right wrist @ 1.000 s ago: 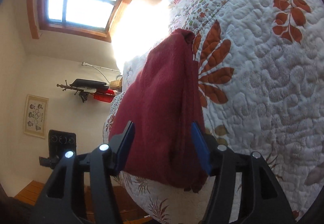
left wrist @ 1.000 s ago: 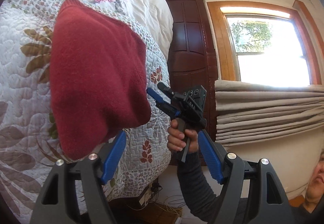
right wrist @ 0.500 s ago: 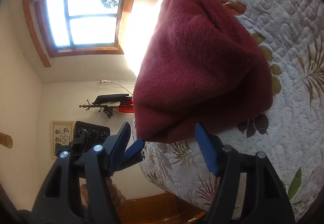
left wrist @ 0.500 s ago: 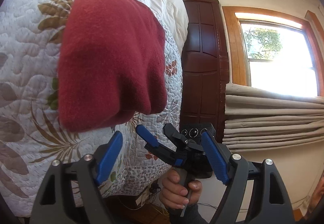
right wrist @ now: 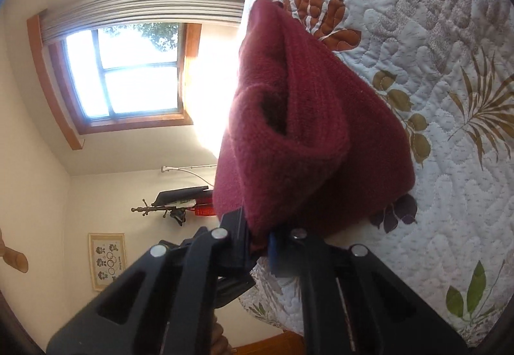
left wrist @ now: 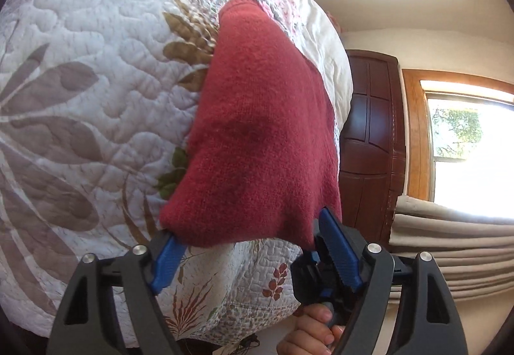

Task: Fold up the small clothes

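Right gripper (right wrist: 259, 238) jaws clamped on red sweater (left wrist: 263, 136) edge over quilted bed (left wrist: 80, 82). Left gripper (left wrist: 250, 246) jaws spread wide, straddling sweater's near hem.

A home bedroom: quilted bed (left wrist: 80, 82), wooden wardrobe (left wrist: 369, 146), curtained window (right wrist: 135, 75).

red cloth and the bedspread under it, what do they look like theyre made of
The red cloth looks like a soft knit or fleece, probably wool or acrylic: matte, fuzzy nap, thick rounded folds, no sheen. The bedspread looks like quilted cotton or a cotton blend: white, matte, puffy stitched swirls with printed leaves. The right tongs are shut on the cloth's edge; the left tongs are open.
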### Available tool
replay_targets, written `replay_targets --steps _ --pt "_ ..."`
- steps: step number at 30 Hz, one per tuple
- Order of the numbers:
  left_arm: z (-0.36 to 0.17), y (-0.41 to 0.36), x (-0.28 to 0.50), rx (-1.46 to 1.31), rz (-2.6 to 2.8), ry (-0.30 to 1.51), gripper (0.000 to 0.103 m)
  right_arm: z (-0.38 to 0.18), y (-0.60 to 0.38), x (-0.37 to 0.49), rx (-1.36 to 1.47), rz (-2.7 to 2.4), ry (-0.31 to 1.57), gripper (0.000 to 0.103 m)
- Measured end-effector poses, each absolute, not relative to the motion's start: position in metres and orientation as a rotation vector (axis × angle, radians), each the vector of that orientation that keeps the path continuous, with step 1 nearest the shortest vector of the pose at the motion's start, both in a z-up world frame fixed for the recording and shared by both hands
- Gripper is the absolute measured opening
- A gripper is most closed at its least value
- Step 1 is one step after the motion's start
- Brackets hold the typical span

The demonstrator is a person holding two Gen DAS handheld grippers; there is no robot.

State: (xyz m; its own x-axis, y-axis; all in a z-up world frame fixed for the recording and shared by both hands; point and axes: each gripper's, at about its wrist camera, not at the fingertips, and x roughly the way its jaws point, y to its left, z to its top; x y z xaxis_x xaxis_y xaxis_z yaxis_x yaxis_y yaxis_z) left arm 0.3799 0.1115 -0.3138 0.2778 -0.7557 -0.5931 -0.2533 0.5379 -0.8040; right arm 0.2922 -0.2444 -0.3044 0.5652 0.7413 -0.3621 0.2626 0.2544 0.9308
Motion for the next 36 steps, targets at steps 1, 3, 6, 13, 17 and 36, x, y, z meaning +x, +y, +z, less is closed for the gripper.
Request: replay_targets --steps 1,3,6,13,17,36 --pt "-0.314 0.115 0.377 -0.998 -0.424 1.282 0.071 -0.299 -0.242 0.287 1.3 0.406 0.974 0.007" --pt "-0.317 0.124 0.371 -1.001 -0.413 1.264 0.06 -0.305 -0.237 0.286 1.288 0.394 0.998 0.007" --pt "-0.333 0.133 0.368 -1.032 -0.359 1.287 0.05 -0.348 -0.235 0.304 1.283 0.372 1.093 0.016" --pt "-0.323 0.124 0.363 -0.966 -0.412 1.403 0.046 -0.325 -0.286 0.28 1.195 0.328 1.001 0.053" --pt "-0.288 0.1 0.354 -0.854 -0.613 1.371 0.057 -0.298 -0.32 0.32 1.094 0.346 0.97 0.058" --pt "-0.308 0.064 0.405 -0.685 -0.656 1.399 0.068 -0.331 -0.285 0.487 0.765 0.396 1.162 0.015"
